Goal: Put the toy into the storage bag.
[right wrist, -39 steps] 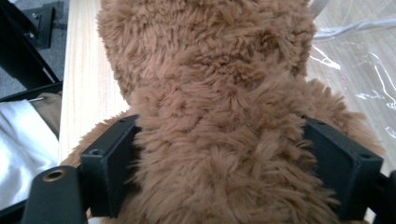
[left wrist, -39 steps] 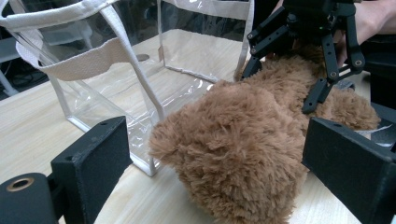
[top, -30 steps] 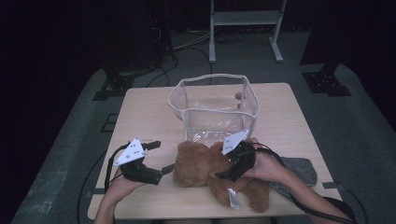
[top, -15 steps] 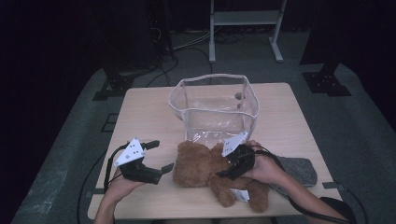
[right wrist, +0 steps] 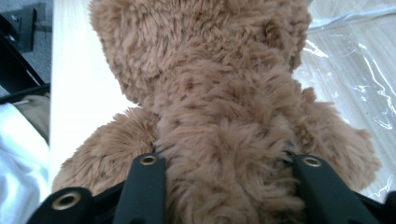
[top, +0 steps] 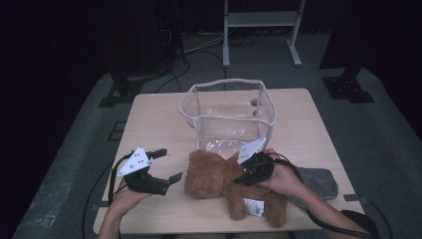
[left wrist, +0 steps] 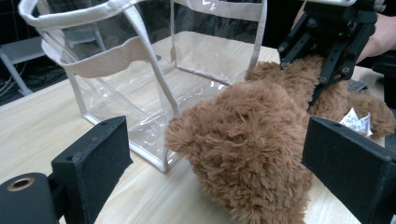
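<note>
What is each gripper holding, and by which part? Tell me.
The right gripper, its jaws just closing, clamps the teddy bear around its torso. The left gripper is open, holding nothing.

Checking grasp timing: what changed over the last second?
The right gripper has just been closing on the teddy bear: its fingers now press into the fur on both sides of the body, so the bear is taken hold of. The bear itself has barely shifted on the table. The left gripper stayed open beside the bear's head, and the clear bag stayed put.
</note>
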A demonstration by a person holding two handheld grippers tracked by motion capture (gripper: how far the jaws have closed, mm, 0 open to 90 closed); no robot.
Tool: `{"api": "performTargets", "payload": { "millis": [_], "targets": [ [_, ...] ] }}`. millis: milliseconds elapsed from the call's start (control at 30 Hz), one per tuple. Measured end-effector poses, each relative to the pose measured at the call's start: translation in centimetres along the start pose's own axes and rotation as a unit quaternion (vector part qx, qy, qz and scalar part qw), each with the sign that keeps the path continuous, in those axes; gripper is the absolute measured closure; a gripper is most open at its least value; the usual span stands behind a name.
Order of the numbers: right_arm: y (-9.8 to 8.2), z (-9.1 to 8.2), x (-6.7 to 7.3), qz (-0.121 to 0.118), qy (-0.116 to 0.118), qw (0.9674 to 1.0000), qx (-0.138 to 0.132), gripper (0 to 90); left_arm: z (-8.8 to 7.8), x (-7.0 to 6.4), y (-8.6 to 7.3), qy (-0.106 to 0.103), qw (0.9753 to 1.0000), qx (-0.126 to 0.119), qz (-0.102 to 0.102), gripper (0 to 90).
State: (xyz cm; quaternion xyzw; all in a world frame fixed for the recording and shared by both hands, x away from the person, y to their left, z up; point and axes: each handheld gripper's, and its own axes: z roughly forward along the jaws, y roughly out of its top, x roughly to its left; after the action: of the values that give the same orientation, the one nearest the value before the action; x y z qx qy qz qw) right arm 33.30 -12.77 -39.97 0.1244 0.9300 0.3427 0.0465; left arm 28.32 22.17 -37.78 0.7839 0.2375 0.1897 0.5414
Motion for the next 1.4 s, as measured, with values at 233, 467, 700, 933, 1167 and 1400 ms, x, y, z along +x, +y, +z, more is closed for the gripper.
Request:
{"api": "performTargets", "payload": {
  "millis": [233, 467, 700, 933, 1167, 1400],
  "targets": [
    [0.8, -0.6, 1.1, -0.021, -0.006, 0.9997, 0.012, 65.0, -1.1, 0.5, 0.0, 0.015, 0.9998, -0.014, -0.007, 6.6],
    [1.0, -2.4, 0.9, -0.012, -0.005, 0.9999, -0.008, 65.5, -1.9, 0.9, -0.2, 0.031, 0.9994, -0.013, -0.005, 6.6],
    [1.9, -5.0, 1.3, -0.009, 0.004, 0.999, -0.043, 65.7, -2.2, 1.3, -0.6, 0.037, 0.9992, -0.013, -0.012, 6.6],
    [3.8, -7.4, 1.8, -0.012, 0.014, 0.9975, -0.068, 66.3, -2.5, 1.6, -0.8, 0.04, 0.999, -0.016, -0.014, 6.5],
    [5.8, -9.3, 1.7, -0.01, 0.016, 0.9959, -0.088, 66.6, -2.8, 1.9, -1.0, 0.043, 0.9987, -0.019, -0.02, 6.6],
    [8.4, -11.6, 1.9, -0.027, 0.014, 0.9946, -0.099, 66.6, -2.5, 1.9, -1.2, 0.04, 0.9988, -0.016, -0.022, 6.6]
  ]
}}
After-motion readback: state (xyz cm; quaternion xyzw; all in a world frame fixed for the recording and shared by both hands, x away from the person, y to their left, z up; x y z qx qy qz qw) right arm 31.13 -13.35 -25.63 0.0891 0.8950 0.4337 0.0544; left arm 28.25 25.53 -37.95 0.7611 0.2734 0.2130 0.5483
